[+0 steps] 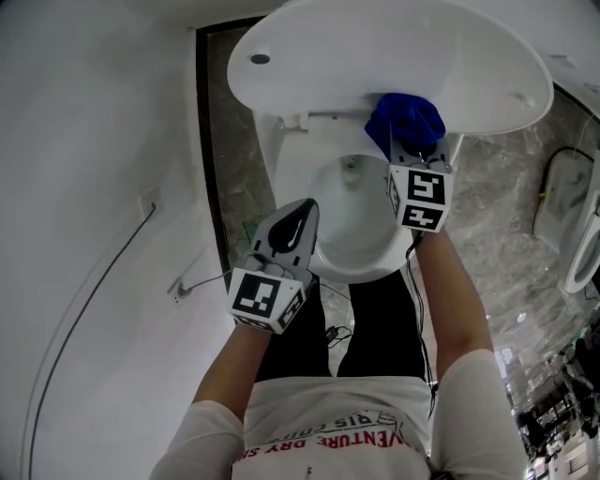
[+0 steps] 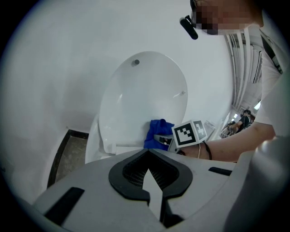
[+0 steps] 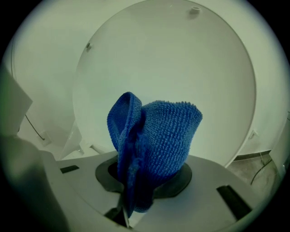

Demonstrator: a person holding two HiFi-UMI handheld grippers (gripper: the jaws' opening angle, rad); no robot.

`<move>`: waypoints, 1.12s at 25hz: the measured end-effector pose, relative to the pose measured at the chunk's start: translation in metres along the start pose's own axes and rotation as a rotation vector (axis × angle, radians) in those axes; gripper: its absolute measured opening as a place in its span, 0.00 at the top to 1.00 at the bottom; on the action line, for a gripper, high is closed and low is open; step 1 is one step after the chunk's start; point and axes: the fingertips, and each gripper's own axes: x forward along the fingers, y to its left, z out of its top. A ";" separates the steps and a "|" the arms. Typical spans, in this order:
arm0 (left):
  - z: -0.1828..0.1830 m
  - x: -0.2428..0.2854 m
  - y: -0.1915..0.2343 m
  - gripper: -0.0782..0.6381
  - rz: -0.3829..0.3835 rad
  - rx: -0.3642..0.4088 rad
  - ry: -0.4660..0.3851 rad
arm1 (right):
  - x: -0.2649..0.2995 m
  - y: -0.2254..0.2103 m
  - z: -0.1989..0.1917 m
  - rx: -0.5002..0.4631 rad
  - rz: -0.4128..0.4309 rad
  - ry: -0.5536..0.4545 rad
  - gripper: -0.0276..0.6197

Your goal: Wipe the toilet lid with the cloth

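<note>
We hold the right gripper (image 1: 412,152) up at the raised toilet lid (image 1: 394,56), its jaws clamped on a bunched blue microfibre cloth (image 1: 405,120). The cloth sits at the lower part of the lid, just above the hinge and over the back of the bowl (image 1: 361,270). From the head view it looks to rest against the lid's inner face, though we cannot tell for sure that it touches.

In the right gripper view the cloth (image 3: 154,140) rises out of the jaws in a folded wad and covers the middle and lower part of the lid (image 3: 172,59). The rest of the lid is in plain sight, with a small round bumper (image 3: 195,10) near its top edge.

Our left gripper (image 1: 302,214) hangs over the near left rim of the bowl, well apart from the cloth. Its jaws stand together with nothing between them. Its own view looks across to the lid (image 2: 140,99), the cloth (image 2: 156,133) and the right gripper's marker cube (image 2: 189,133).

A thin cable (image 1: 103,281) runs along the white wall on our left. Grey marble floor (image 1: 506,234) shows to the right of the toilet, with a white fixture (image 1: 583,234) at the frame's right edge.
</note>
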 end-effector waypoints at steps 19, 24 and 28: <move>-0.008 0.049 -0.069 0.88 -0.042 0.001 0.049 | -0.050 -0.102 -0.048 0.152 -0.107 0.084 0.81; -0.008 0.047 -0.077 0.88 -0.052 0.018 0.052 | -0.061 -0.109 -0.042 0.130 -0.120 0.090 0.81; 0.000 0.034 -0.073 0.88 -0.029 0.015 0.043 | -0.081 -0.099 -0.026 0.169 -0.117 0.081 0.81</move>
